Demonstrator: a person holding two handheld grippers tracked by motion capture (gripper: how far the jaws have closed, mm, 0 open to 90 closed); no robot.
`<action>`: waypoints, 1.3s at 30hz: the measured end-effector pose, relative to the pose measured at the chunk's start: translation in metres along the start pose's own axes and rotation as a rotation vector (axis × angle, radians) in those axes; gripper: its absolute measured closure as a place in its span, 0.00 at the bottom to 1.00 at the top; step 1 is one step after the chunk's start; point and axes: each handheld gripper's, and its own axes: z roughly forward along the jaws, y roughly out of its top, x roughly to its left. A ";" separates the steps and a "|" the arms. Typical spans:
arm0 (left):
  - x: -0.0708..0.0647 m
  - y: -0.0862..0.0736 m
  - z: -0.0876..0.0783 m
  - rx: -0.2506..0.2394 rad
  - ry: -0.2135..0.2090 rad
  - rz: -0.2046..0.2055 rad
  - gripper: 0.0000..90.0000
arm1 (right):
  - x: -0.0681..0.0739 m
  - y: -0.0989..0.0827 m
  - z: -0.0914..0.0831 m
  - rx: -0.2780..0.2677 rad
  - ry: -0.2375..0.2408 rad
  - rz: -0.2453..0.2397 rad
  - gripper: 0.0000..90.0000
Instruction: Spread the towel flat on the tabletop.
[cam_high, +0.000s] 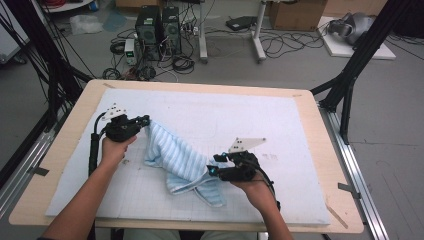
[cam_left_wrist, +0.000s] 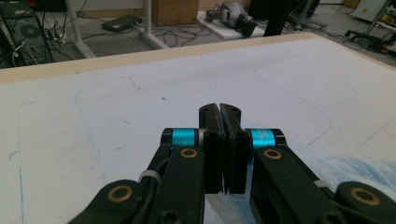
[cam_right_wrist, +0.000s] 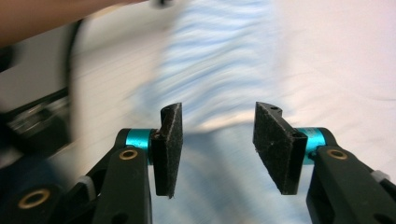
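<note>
A light blue striped towel (cam_high: 175, 155) lies crumpled on the white mat, running from upper left to lower right. My left gripper (cam_high: 146, 120) is at the towel's raised upper-left corner, with its jaws shut (cam_left_wrist: 219, 109). The cloth peaks up to the tips, and more towel (cam_left_wrist: 355, 170) hangs below and to the right. My right gripper (cam_high: 214, 167) hovers over the towel's lower right end. Its jaws stand open (cam_right_wrist: 217, 126) with nothing between the pads, and the blurred striped towel (cam_right_wrist: 219, 56) lies beneath them.
The white mat (cam_high: 280, 130) covers a wooden table (cam_high: 320, 150) with bare room to the right and at the back. Computer towers (cam_high: 157, 27), cables and black frame legs stand on the floor beyond the far edge. A forearm (cam_right_wrist: 51, 16) shows in the right gripper view.
</note>
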 end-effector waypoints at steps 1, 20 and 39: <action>0.000 0.000 0.000 0.003 0.000 0.002 0.97 | -0.005 0.002 0.007 0.004 -0.008 0.023 0.54; -0.002 0.005 -0.008 0.013 0.002 -0.072 0.51 | 0.012 0.009 0.043 -0.039 0.223 -0.058 0.64; -0.108 -0.005 0.036 0.272 -0.445 0.100 0.42 | -0.043 -0.025 0.027 0.059 -0.075 0.193 0.60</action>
